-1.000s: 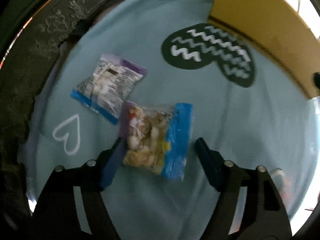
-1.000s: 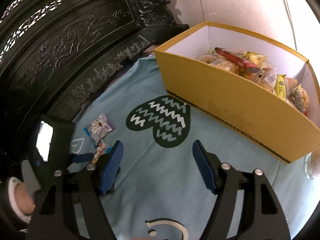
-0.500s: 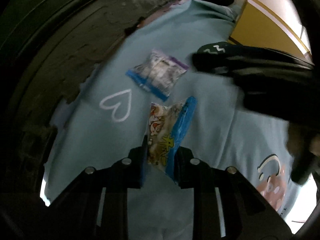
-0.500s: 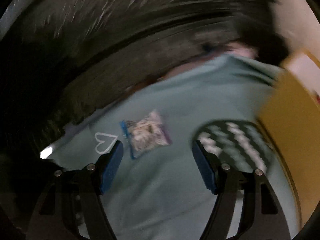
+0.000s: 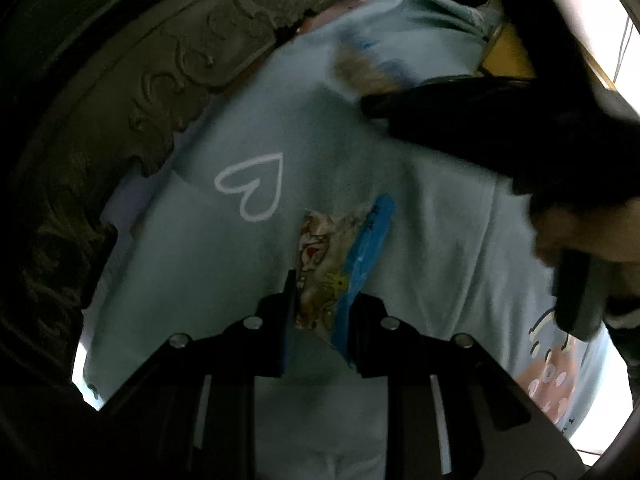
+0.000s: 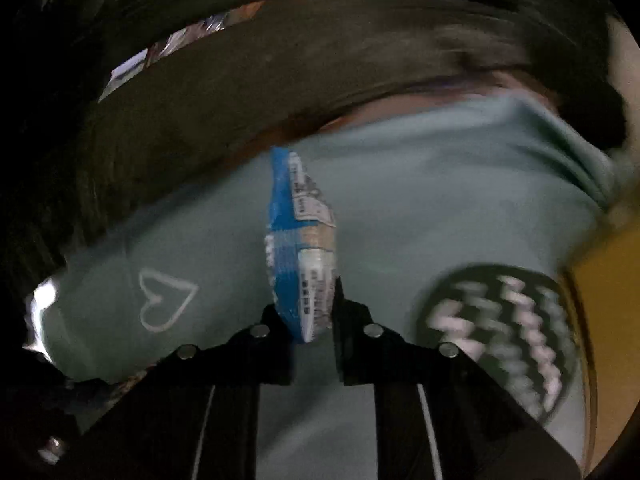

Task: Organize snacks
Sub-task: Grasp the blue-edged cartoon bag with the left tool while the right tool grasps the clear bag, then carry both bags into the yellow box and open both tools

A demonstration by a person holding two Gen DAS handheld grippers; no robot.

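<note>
Already each gripper pinched a snack packet edge-on above the blue cloth [image 5: 192, 264]. Left of the yellow box [image 5: 508, 56], the left gripper [image 5: 320, 300] squeezed a cartoon packet [image 5: 340, 256], its long axis running forward from the fingers. Nearer the box, the right gripper [image 6: 314, 312] clamped a blue packet [image 6: 300, 240] standing upright. The box [image 6: 612, 280] lay to its right, so that arm likely had the shorter carry.

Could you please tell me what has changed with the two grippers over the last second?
Both closed and lifted: the left gripper now pinches the cartoon-printed snack packet, and the right gripper, open a second ago, now grips the blue-edged snack packet. The blue cloth with its white heart outline stays as it was.
</note>
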